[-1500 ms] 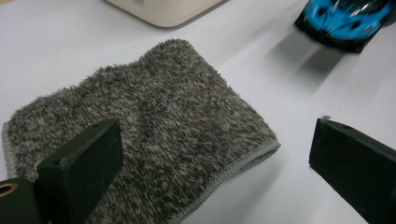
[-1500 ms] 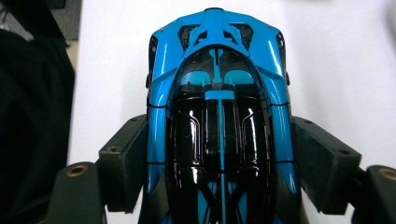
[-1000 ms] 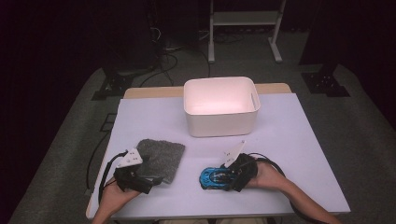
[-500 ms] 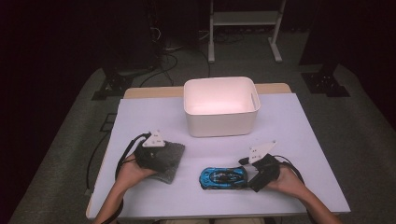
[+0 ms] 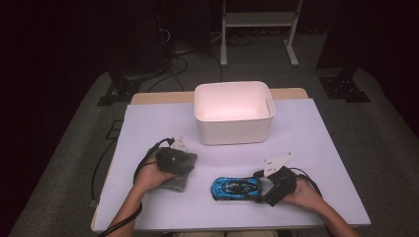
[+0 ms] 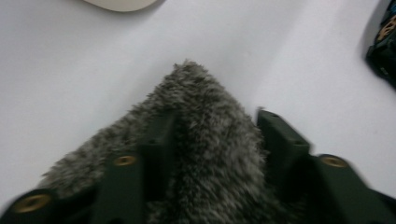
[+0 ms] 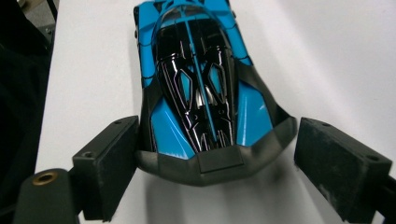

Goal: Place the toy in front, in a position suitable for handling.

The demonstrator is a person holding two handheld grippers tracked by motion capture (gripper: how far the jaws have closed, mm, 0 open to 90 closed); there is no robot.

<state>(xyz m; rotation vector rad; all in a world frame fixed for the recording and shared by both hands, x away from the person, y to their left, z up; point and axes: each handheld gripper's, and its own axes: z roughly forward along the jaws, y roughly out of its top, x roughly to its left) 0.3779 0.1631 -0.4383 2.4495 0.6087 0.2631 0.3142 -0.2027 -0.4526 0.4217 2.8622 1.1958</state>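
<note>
on the near left part of the white tabletop (image 5: 316,133), the left gripper (image 5: 184,159) sits over a grey furry cloth (image 5: 177,180), the person's left hand (image 5: 150,174) wrapped around it from behind. seen from the left gripper view, the gripper (image 6: 215,135) has its two black fingers (image 6: 282,140) spread partway, and a raised fold of the grey furry cloth (image 6: 205,140) stands between them; one finger is sunk into the fur, the other stands just at its edge, so the fingers straddle the fold, not pinched together on it. the cloth lies on the tabletop, its tip pointing toward the white bin (image 6: 119,3) at the top edge of that view.

toward the near right, a blue toy car (image 5: 236,187) rests on the tabletop, well in front of the white bin (image 5: 233,112) and apart from the cloth. the right gripper (image 5: 261,190) is at the car's right end, held by the person's right hand (image 5: 304,195). from the right gripper view, the gripper (image 7: 210,158) has its fingers (image 7: 109,161) wide apart, one on each side of the near end of the blue toy car (image 7: 201,84); the left one stands just against the car's dark bumper, the right one is a little clear of it. the car lies flat on its wheels, glossy black roof upward, its length running away from the gripper along the tabletop's near edge.

the bin stands upright at the far middle of the tabletop.
</note>
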